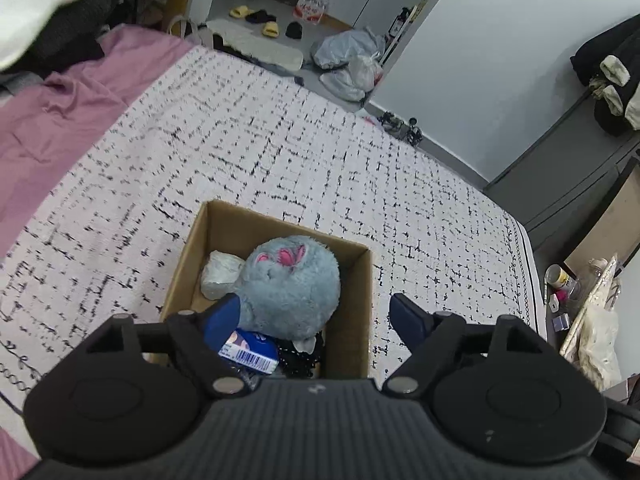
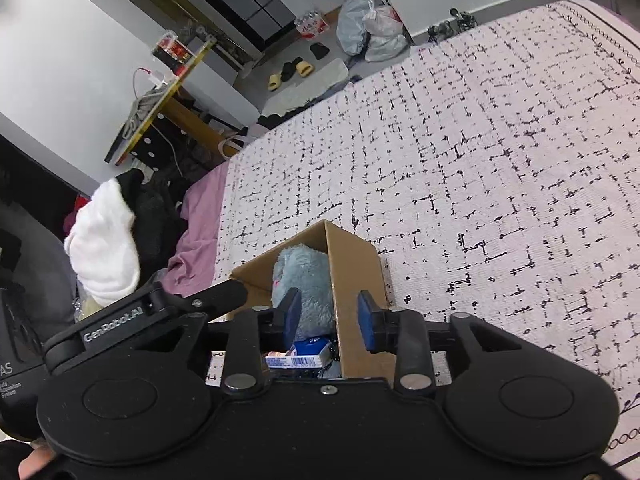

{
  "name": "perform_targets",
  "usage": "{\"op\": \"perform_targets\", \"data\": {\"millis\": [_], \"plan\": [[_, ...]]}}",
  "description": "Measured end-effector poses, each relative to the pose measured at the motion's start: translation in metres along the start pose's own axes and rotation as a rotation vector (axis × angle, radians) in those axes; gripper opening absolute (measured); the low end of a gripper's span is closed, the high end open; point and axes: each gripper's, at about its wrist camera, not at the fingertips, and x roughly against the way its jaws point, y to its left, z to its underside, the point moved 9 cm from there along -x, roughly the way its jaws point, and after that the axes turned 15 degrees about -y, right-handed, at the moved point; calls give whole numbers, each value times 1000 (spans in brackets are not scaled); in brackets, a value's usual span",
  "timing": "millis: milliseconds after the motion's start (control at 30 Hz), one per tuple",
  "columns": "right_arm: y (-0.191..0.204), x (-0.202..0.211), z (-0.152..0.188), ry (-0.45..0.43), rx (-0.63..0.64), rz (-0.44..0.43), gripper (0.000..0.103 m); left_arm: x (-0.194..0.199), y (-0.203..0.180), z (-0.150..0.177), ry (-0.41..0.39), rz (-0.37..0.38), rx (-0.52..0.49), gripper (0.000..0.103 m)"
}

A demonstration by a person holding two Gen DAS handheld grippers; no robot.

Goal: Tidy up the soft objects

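Note:
An open cardboard box (image 1: 352, 300) stands on the patterned bed cover (image 1: 280, 140). Inside lie a grey-blue plush toy (image 1: 292, 284) with pink ears, a white wad (image 1: 220, 276), a blue barcoded packet (image 1: 250, 350) and something black (image 1: 300, 356). My left gripper (image 1: 316, 320) hovers over the box, jaws wide open and nothing gripped; its left finger overlaps the plush in view. In the right wrist view the box (image 2: 356, 280) shows the plush (image 2: 308, 276) and the packet (image 2: 300, 356). My right gripper (image 2: 329, 318) is open, its fingers astride the box's right wall without pressing it.
A pink sheet (image 1: 60, 112) lies at the bed's left, with a white and black clothes pile (image 2: 108, 240) beside it. The bed ends at the right, by a cluttered side table (image 1: 568, 280). Plastic bags (image 1: 348, 60) and slippers lie on the floor beyond.

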Motion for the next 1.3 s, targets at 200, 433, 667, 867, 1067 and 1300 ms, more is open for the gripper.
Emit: {"op": "perform_targets", "data": {"millis": [200, 433, 667, 867, 1067, 1300], "plan": [[0, 23, -4, -27, -2, -29, 51, 31, -5, -6, -75, -38, -29, 91], [-16, 60, -14, -84, -27, -34, 70, 58, -19, 0, -106, -48, -74, 98], [-30, 94, -23, -139, -16, -17, 81, 76, -35, 13, -126, -55, -143, 101], [-33, 121, -29, -175, 16, -14, 89, 99, -44, 20, -143, -69, -176, 101], [-22, 151, -32, -208, 110, -20, 103, 124, -48, 25, -160, -86, -206, 103], [-15, 181, -26, -228, 179, -22, 103, 154, -50, 34, -176, -87, -249, 103]]}}
